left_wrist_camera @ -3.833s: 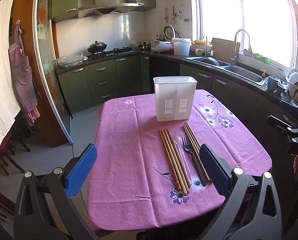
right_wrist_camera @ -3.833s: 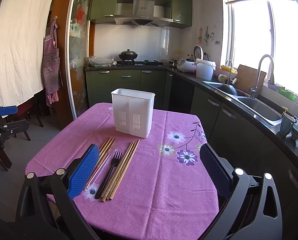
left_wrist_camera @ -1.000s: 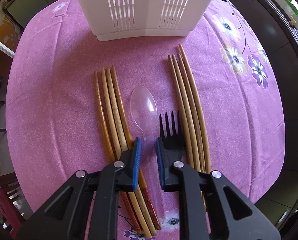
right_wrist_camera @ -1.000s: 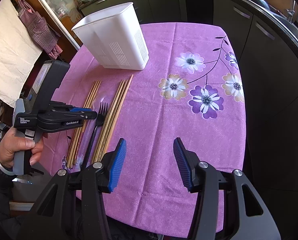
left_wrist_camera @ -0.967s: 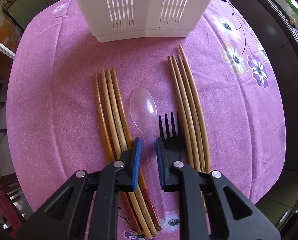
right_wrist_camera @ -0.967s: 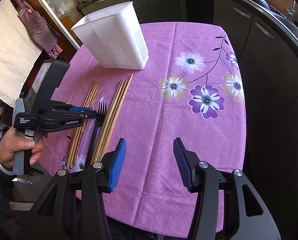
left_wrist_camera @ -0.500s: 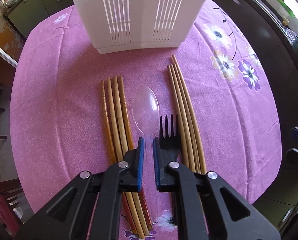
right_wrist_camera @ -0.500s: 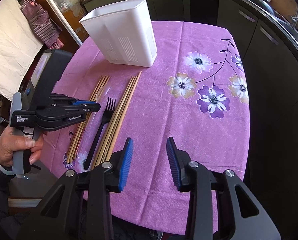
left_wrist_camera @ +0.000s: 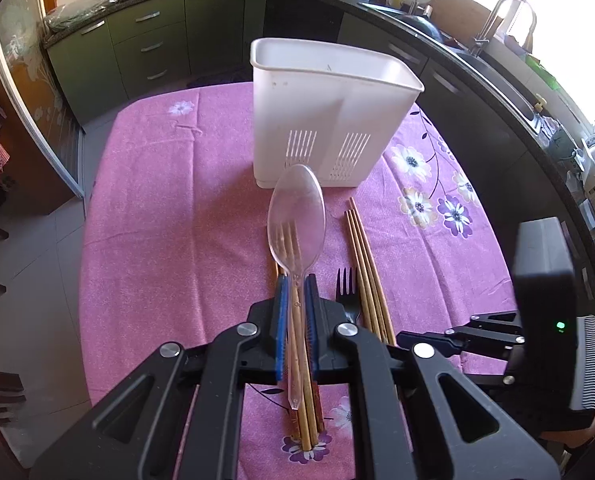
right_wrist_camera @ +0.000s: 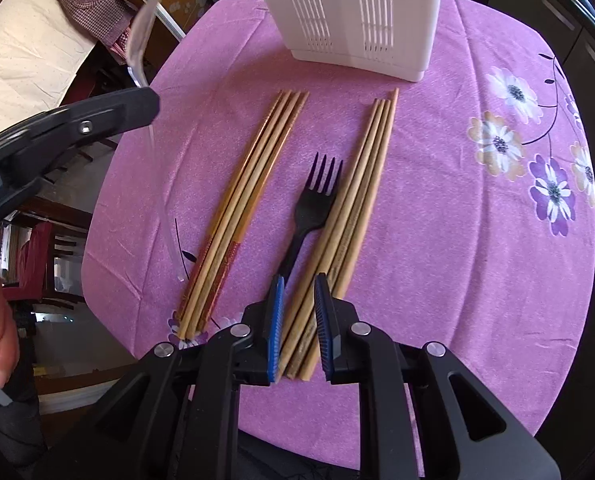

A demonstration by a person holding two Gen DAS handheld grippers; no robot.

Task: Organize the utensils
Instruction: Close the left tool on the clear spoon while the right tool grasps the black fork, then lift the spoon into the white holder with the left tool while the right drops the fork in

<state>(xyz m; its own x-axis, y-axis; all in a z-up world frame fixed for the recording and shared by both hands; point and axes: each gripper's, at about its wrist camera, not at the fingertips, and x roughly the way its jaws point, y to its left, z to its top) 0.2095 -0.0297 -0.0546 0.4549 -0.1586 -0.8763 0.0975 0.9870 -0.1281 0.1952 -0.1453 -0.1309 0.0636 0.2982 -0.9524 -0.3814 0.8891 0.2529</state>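
My left gripper (left_wrist_camera: 295, 280) is shut on the handle of a clear plastic spoon (left_wrist_camera: 296, 216) and holds it lifted above the table, bowl pointing toward the white utensil holder (left_wrist_camera: 329, 114). The spoon (right_wrist_camera: 141, 36) and left gripper also show at the left of the right wrist view. My right gripper (right_wrist_camera: 299, 284) is partly open, its pads either side of the near ends of the right chopstick bundle (right_wrist_camera: 357, 184). A black fork (right_wrist_camera: 315, 200) lies between that bundle and the left chopstick bundle (right_wrist_camera: 249, 184).
The pink flowered tablecloth (right_wrist_camera: 477, 240) covers a small table. The white holder (right_wrist_camera: 361, 12) stands at its far side. Kitchen cabinets (left_wrist_camera: 145, 40) and a sink counter (left_wrist_camera: 497, 52) lie beyond. The right-hand gripper body (left_wrist_camera: 545, 320) is at the table's right edge.
My left gripper closed on the clear spoon and lifted it off the table. My right gripper narrowed and came down over the right chopstick bundle's near ends.
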